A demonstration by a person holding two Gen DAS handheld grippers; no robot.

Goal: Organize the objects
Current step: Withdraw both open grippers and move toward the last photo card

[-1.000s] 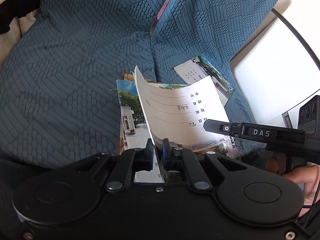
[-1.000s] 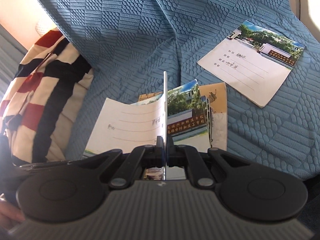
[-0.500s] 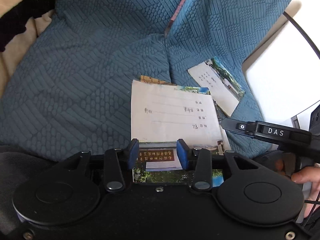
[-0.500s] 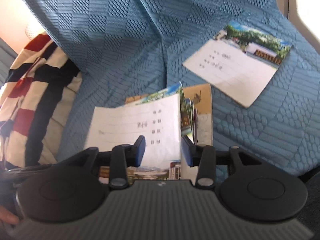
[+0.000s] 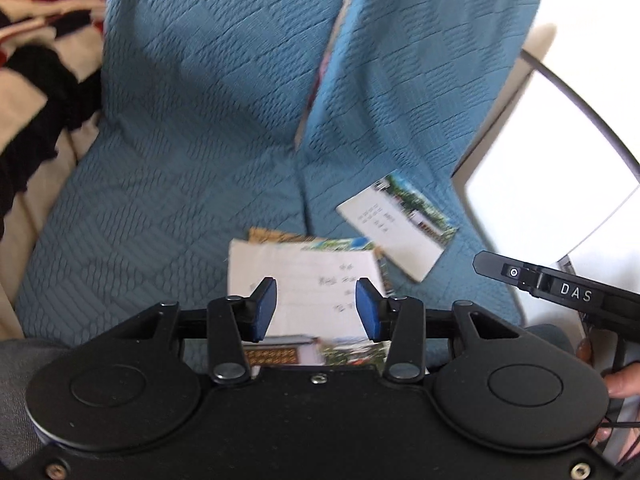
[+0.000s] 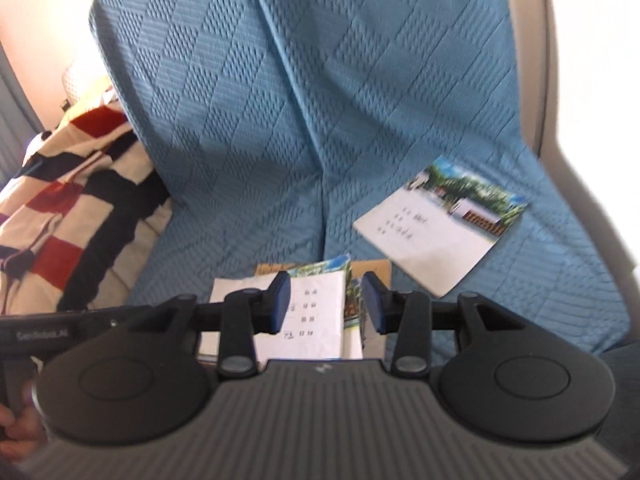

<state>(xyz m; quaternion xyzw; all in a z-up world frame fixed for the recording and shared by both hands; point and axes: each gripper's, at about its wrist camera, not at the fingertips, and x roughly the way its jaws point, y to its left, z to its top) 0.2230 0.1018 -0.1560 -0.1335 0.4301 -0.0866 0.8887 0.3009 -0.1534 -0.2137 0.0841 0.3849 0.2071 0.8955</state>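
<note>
The left tongs (image 5: 316,306) and the right tongs (image 6: 325,303) both stand spread with nothing between the blue pads (image 5: 265,309); their jaws have just been opening. Beneath both lies a stack of notebooks (image 5: 304,280) on the blue quilted sofa cover (image 5: 192,140), flat, thin and rectangular, the white lined cover of the top one facing up. In the right wrist view its long axis runs away from the camera. 1 separate notebook (image 6: 436,228) lies apart to the right, flat and turned diagonally, its photo strip at the far right edge. A red, black and cream striped knit (image 6: 68,216) lies at the left.
</note>
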